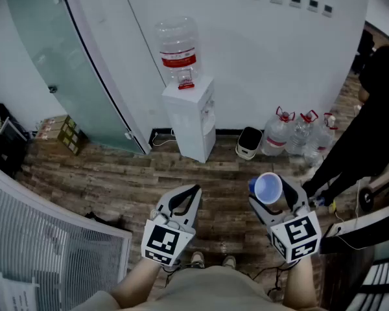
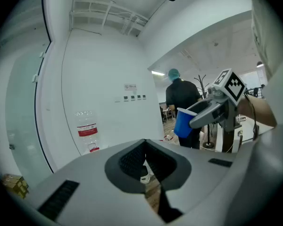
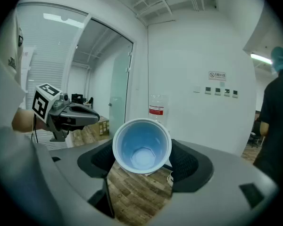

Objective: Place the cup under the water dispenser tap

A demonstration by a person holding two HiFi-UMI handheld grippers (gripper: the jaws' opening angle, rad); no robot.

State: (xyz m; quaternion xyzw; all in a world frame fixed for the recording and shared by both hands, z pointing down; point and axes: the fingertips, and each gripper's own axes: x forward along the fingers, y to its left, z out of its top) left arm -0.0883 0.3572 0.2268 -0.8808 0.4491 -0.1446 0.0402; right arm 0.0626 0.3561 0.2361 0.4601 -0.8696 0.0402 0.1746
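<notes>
A blue plastic cup (image 1: 268, 188) lies on its side between the jaws of my right gripper (image 1: 275, 197), which is shut on it. In the right gripper view the cup's (image 3: 141, 146) open mouth faces the camera. The white water dispenser (image 1: 191, 118) stands against the far wall across the wooden floor, with a clear bottle (image 1: 178, 47) on top, well ahead of both grippers. My left gripper (image 1: 193, 194) is held level beside the right one, jaws together and nothing in them. The left gripper view shows the held cup (image 2: 183, 123) off to its right.
Spare water bottles (image 1: 298, 135) and a small white bin (image 1: 248, 142) sit right of the dispenser. A person in dark clothes (image 1: 369, 109) stands at the right. A frosted glass door (image 1: 65, 63) and cardboard boxes (image 1: 68, 133) are at the left, slatted blinds (image 1: 39, 238) nearer.
</notes>
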